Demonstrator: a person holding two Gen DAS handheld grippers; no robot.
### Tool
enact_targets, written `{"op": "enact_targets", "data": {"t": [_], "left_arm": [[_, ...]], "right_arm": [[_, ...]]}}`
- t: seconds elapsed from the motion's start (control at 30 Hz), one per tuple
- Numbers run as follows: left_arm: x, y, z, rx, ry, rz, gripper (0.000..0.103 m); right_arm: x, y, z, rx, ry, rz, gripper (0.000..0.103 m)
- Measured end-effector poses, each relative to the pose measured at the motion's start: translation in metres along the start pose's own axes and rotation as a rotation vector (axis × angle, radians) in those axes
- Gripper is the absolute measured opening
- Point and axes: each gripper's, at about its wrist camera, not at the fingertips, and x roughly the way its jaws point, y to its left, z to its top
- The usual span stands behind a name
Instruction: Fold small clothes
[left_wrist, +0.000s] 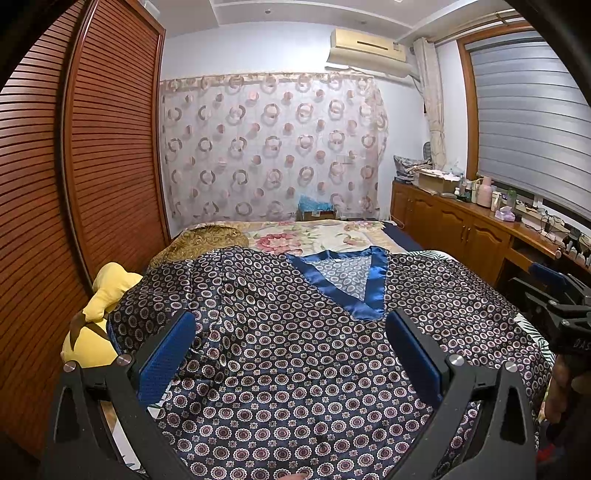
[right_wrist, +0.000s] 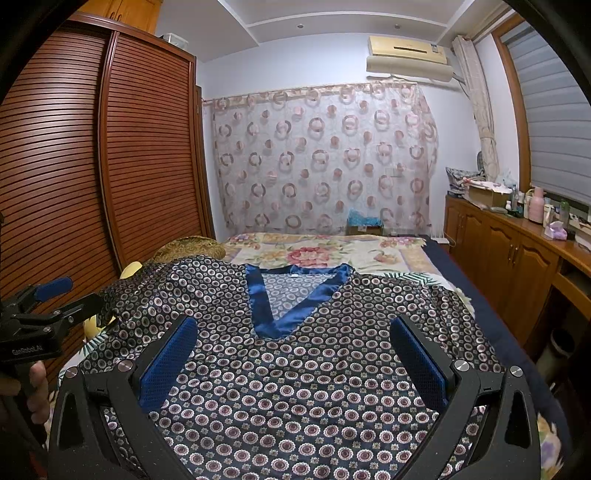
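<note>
Satin V-neck top lies spread flat on bed. Left gripper & right gripper hover wide open, holding nothing. Fabric prob. thin, slippery; pinch sleeve/shoulder hems.

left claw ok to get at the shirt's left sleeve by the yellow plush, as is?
Probably yes. The left claw is open above the shirt, and the sleeve lies uncovered ahead to its left; the yellow plush sits beside it, not on it.

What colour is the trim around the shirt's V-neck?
Shiny royal blue trim on the navy, circle-patterned shirt; clearest in the right wrist view.
</note>
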Motion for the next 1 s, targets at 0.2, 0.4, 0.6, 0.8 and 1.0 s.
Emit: {"op": "enact_targets", "data": {"t": [0.2, 0.4, 0.6, 0.8, 1.0], "left_arm": [[-0.0016, 0.0020, 0.0012, -0.006, -0.012, 0.006, 0.103], [-0.0007, 0.0030, 0.0004, -0.011, -0.007, 0.011, 0.103], [-0.0005, 0.0030, 0.0000, -0.009, -0.007, 0.011, 0.103], [-0.0017, 0.0022, -0.0005, -0.009, -0.009, 0.012, 0.103], [-0.0017, 0.0009, -0.0006, -0.006, -0.009, 0.013, 0.103]], "right_arm": [[-0.0002, 0.0000, -0.0001, 0.002, 0.001, 0.002, 0.103], [-0.0001, 0.0005, -0.0004, 0.002, 0.003, 0.002, 0.103], [0.0000, -0.0006, 0.0001, 0.004, 0.006, 0.002, 0.103], [0.0005, -0.0014, 0.0003, 0.008, 0.006, 0.003, 0.103], [-0.0004, -0.0007, 0.0012, 0.008, 0.005, 0.003, 0.103]]}}
